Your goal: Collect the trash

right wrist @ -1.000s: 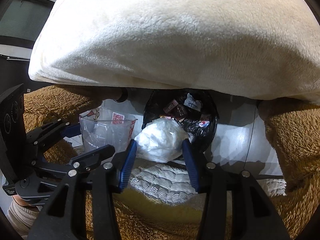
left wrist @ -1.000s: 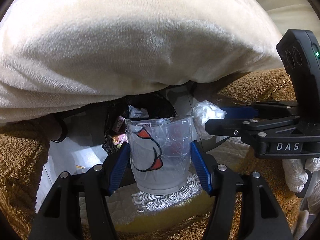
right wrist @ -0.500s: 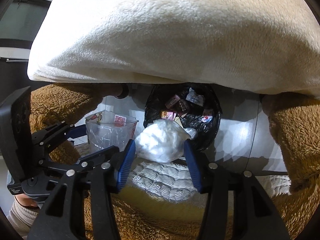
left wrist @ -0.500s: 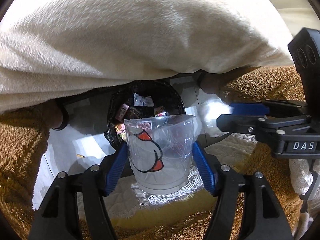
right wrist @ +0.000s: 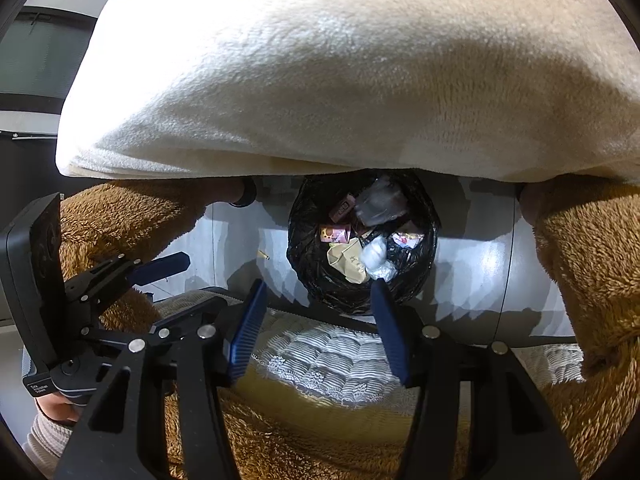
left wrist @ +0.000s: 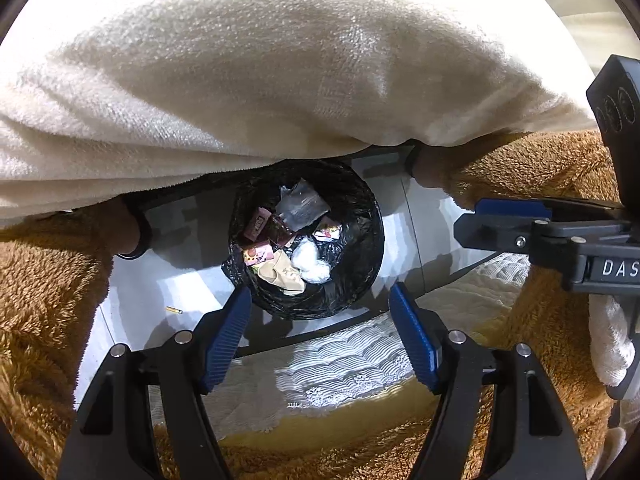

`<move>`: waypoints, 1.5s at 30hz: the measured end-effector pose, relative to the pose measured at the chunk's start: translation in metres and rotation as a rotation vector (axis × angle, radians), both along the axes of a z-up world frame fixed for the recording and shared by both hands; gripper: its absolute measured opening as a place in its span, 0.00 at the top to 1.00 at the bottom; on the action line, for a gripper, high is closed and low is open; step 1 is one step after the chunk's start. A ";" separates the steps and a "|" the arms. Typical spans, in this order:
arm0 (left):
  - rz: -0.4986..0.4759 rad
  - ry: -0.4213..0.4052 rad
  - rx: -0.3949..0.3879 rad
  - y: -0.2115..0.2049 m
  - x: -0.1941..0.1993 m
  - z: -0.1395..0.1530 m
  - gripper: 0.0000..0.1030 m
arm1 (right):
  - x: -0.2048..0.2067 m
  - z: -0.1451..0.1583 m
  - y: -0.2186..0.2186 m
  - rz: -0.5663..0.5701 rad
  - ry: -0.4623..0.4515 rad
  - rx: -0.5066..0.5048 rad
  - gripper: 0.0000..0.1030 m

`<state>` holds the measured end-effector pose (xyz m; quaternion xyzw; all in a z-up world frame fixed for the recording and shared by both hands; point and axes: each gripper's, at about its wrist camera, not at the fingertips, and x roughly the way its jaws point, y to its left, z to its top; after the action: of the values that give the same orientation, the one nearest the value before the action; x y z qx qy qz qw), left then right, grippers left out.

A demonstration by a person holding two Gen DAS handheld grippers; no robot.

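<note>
A bin lined with a black bag (left wrist: 356,280) (right wrist: 420,280) stands on the pale floor below. It holds wrappers, a tan paper bag (left wrist: 282,274) and a crumpled white wad (left wrist: 310,264) (right wrist: 374,258). A clear plastic piece (left wrist: 302,204) (right wrist: 378,200) lies at its far side. My left gripper (left wrist: 320,324) is open and empty above the bin's near rim. My right gripper (right wrist: 318,320) is open and empty too, beside it; it also shows at the right of the left wrist view (left wrist: 516,224).
A cream fleece blanket (left wrist: 280,80) (right wrist: 360,80) fills the upper half of both views. Brown fleece sleeves (left wrist: 44,300) (right wrist: 592,264) flank the bin. A white quilted mattress edge (left wrist: 340,364) (right wrist: 332,356) lies under the grippers. A small yellow scrap (left wrist: 174,310) lies on the floor.
My left gripper let go of the clear cup and my right let go of the white wad. Both now lie in the bin, and both grippers are open.
</note>
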<state>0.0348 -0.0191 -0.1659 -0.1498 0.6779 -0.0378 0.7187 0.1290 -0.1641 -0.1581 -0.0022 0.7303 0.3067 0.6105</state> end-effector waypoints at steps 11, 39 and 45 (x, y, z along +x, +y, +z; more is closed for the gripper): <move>0.018 -0.042 0.025 -0.003 -0.013 0.022 0.32 | -0.016 0.021 -0.004 0.022 -0.080 -0.010 0.48; 0.030 -0.235 0.102 -0.008 -0.015 0.101 0.32 | -0.024 0.097 -0.022 -0.028 -0.294 0.074 0.46; 0.052 -0.340 0.134 0.003 -0.010 0.126 0.32 | -0.013 0.120 -0.028 -0.057 -0.381 0.123 0.44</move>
<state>0.0249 -0.0166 -0.0395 -0.1105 0.5436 0.0016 0.8321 0.1161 -0.1918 -0.0379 -0.0022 0.5813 0.3273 0.7449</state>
